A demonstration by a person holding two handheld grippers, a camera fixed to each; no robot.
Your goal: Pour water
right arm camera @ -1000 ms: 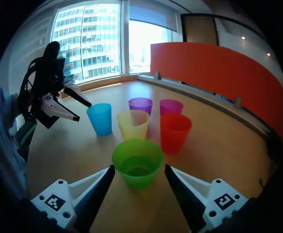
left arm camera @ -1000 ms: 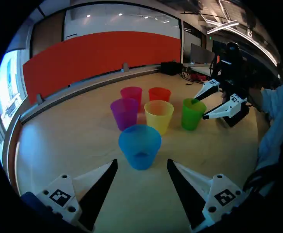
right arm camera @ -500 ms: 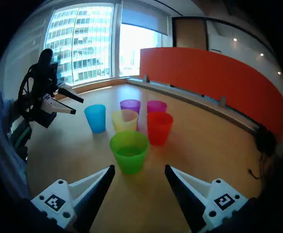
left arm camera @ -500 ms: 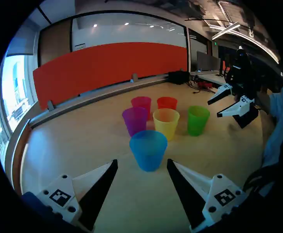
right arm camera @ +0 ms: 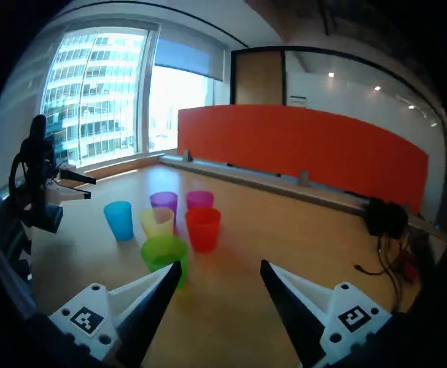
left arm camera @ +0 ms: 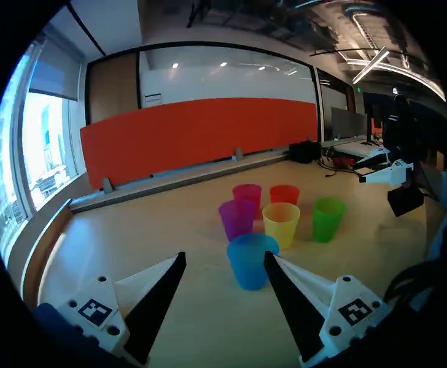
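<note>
Translucent plastic cups (left arm camera: pixel 280 224) (glossy) on smooth wooden tabletop (left arm camera: pixel 156 239).

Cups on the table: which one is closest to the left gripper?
The blue cup. It stands alone at the front, right by the left gripper's fingertips, while the other cups sit farther back.

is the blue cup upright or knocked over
Upright: the blue cup stands on its narrow base, open rim facing up.

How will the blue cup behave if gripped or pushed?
The blue cup looks like thin translucent plastic, so probably light and may flex when squeezed. Its base is narrower than its rim, so a high push could tip it.
</note>
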